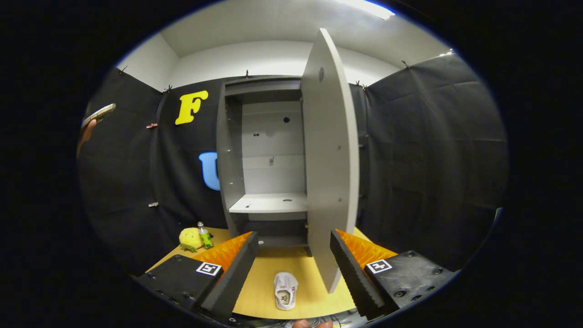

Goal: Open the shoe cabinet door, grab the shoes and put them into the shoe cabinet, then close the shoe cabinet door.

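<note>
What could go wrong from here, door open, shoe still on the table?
1. The open grey cabinet door stands edge-on just ahead of the open gripper, beside the white sneaker; reaching down may knock it.
2. The sneaker lies low between the fingers near the wooden tabletop edge; a poor pinch could push it off.
3. The shelf opening is narrow; the carried sneaker may catch the door.

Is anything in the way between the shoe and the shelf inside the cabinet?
Nothing visible blocks it. The cabinet door is swung open, standing edge-on to the right of the opening. The white shoe lies on the wooden floor between the open fingers, and the shelf beyond it looks bare.
</note>
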Demonstrator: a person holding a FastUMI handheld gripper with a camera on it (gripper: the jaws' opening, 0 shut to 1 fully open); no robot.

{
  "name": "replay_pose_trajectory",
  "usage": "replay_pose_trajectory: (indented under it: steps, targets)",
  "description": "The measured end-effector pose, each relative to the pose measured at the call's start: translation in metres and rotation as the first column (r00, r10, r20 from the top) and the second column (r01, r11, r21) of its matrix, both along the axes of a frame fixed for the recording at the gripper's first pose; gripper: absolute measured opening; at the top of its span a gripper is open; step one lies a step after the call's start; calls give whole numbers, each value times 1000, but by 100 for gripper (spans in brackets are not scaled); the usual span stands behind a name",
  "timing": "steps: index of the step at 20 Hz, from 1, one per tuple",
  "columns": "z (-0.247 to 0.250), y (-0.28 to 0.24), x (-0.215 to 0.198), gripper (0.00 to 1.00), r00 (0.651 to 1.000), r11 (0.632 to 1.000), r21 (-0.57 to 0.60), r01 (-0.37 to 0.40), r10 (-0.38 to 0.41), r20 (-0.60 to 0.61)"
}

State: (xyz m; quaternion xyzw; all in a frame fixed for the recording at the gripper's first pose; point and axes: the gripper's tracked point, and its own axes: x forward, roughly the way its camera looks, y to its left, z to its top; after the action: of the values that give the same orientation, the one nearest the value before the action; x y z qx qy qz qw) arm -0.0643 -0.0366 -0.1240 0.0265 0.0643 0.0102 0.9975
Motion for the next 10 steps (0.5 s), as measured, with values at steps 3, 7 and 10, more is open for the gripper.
replay_pose_trajectory:
  steps: [3, 7, 10]
  targets:
    - [-75, 24, 17, 99, 986, 1000, 19, -16, 19, -163]
    - [-184, 36, 26, 100, 921, 999, 26, -34, 41, -387]
    - [-251, 44, 45, 100, 864, 998, 40, -47, 60, -499]
